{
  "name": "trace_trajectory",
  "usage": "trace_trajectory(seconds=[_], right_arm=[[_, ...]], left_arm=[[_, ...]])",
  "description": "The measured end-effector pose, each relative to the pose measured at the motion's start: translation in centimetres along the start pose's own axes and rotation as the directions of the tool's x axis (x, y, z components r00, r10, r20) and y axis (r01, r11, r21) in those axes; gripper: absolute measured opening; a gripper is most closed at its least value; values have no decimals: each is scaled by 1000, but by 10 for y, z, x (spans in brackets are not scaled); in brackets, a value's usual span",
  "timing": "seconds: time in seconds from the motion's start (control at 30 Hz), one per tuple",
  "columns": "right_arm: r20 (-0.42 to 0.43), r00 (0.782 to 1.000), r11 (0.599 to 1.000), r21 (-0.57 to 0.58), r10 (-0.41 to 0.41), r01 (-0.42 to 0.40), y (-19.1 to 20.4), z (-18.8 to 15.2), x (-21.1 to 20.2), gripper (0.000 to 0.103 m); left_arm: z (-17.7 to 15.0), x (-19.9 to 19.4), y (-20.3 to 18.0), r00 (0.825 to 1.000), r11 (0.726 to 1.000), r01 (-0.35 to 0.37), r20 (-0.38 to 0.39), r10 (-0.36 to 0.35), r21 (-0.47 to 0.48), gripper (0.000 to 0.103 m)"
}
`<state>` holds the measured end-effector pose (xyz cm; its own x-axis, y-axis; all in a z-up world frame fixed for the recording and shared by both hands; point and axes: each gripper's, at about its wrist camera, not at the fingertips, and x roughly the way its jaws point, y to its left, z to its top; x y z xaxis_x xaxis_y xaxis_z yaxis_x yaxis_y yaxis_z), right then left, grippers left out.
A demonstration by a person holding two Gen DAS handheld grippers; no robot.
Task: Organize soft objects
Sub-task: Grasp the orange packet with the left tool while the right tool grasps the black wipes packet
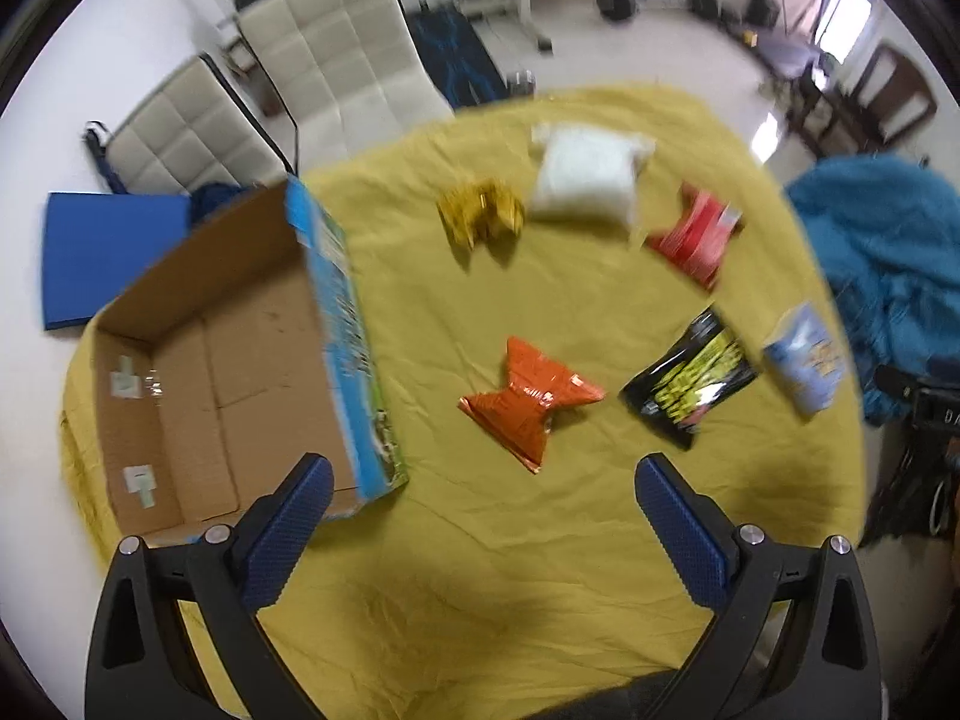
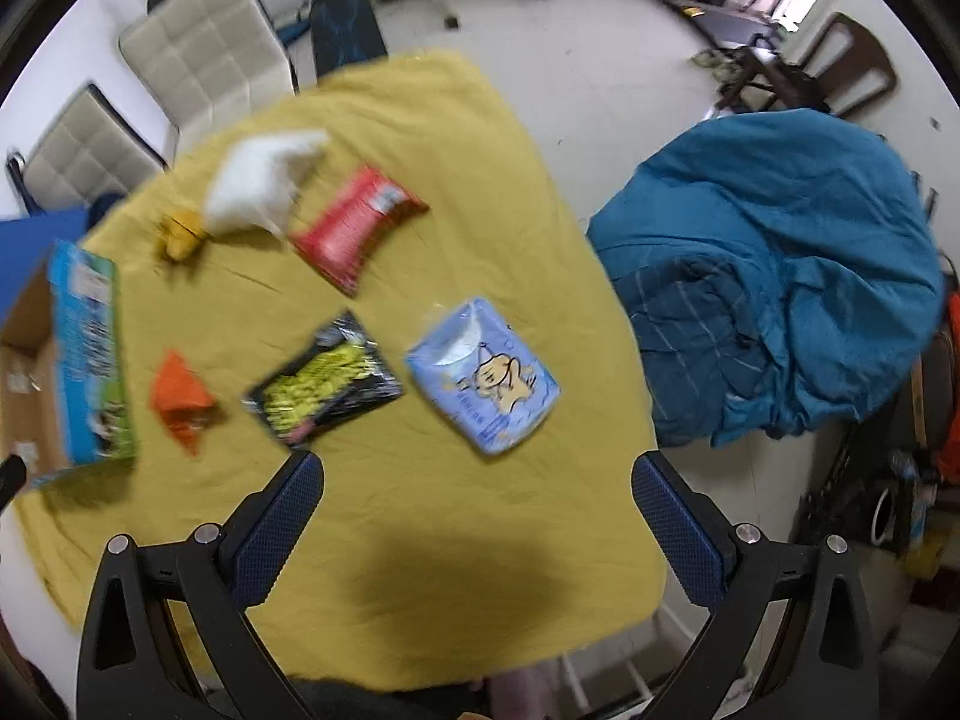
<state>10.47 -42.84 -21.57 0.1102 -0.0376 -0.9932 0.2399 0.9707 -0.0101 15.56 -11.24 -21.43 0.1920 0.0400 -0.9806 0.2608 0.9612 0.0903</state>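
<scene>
**Six soft packets out, none boxed yet**

Six soft items lie scattered on the yellow cloth (image 1: 480,570), and the cardboard box (image 1: 228,360) at the left of the table holds none of them, so the sorting looks not yet begun. Inside the box only bare cardboard and a few scraps of tape or label on its wall show.

Nearest the box is the orange packet (image 1: 528,399), lying between the box and the black-and-yellow packet (image 1: 690,378). Beside that, toward the table's right edge, sits the pale blue packet (image 2: 483,375). Farther back lie the red packet (image 1: 696,237), the white pillow-like bag (image 1: 585,180) and the small gold bundle (image 1: 480,216), the last two just beside each other.

Left gripper (image 1: 483,534) hangs above the cloth with jaws spread wide and nothing between them; the orange packet is closest ahead of it. Right gripper (image 2: 477,531) is likewise spread and empty, with the pale blue packet nearest ahead. All six items are left to move, presumably into the box.
</scene>
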Motion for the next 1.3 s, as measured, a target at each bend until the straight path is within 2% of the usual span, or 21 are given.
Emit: trace_trajectory(seconds=[0.1,0.17,0.23,0.3,0.37,0.43,0.47,0.53,0.63,0.7,0.73,0.77,0.83,0.9,0.97,1.0,1.03,1.07,1.13,1.23,1.3], right_arm=[[-90,995,999,-16,-45,44,-10,15,56,103],[-117,993,999,-11,-33,32,-9,19,74,103],[-156,986,998,26,57,-53,1,18,87,103],[-204,966,984,102,162,-143,14,16,104,103],[-238,935,952,218,263,-212,27,15,126,103],[-251,895,894,362,368,-266,39,15,145,103],[-248,883,867,415,398,-274,43,16,153,102],[-230,872,817,509,433,-271,54,21,169,100],[-247,881,812,540,404,-221,72,32,187,97],[-296,876,824,539,381,-176,85,32,197,81],[-327,876,844,515,355,-150,90,32,200,76],[-336,885,869,476,321,-135,94,34,197,70],[-375,884,925,351,279,-143,104,36,195,66],[-431,886,985,109,171,-137,119,34,193,66],[-425,903,991,-84,55,-100,129,29,189,66],[-396,918,985,-155,11,-79,131,28,185,66],[-376,927,982,-179,-5,-67,131,27,182,66],[-348,938,981,-185,-8,-61,130,26,176,66],[-315,949,986,-148,23,-73,122,25,165,66],[-288,956,994,-77,59,-84,112,20,153,67],[-295,954,997,-40,53,-68,107,17,155,67]], left_arm=[[11,41,-4,998,1000,21,-58,-21,12,103],[19,67,-6,995,999,25,-97,-22,28,103],[27,90,-7,991,998,40,-132,-34,43,103],[31,107,-8,987,998,35,-156,-25,60,103],[36,126,-12,981,996,44,-194,-28,83,103],[38,137,-13,974,994,64,-222,-45,83,103],[39,143,-13,969,993,89,-238,-68,79,103],[40,151,-14,964,993,94,-254,-72,77,103],[37,163,-14,954,992,109,-287,-86,65,103],[36,168,-13,950,992,116,-297,-98,44,103],[35,172,-12,947,991,128,-300,-115,23,103],[34,173,-12,944,991,136,-304,-128,7,103],[30,172,-11,939,984,174,-297,-173,-22,103],[32,172,-12,939,982,189,-288,-189,-25,101],[36,176,-18,935,978,208,-291,-204,-17,81],[40,182,-23,934,979,203,-297,-198,-12,76],[41,185,-26,933,978,207,-299,-201,-12,63],[41,189,-29,929,978,210,-308,-206,-22,60],[39,193,-31,924,974,213,-306,-228,-82,58],[27,199,-26,908,954,230,-309,-281,-193,56],[22,202,-27,911,951,216,-304,-277,-219,56]])
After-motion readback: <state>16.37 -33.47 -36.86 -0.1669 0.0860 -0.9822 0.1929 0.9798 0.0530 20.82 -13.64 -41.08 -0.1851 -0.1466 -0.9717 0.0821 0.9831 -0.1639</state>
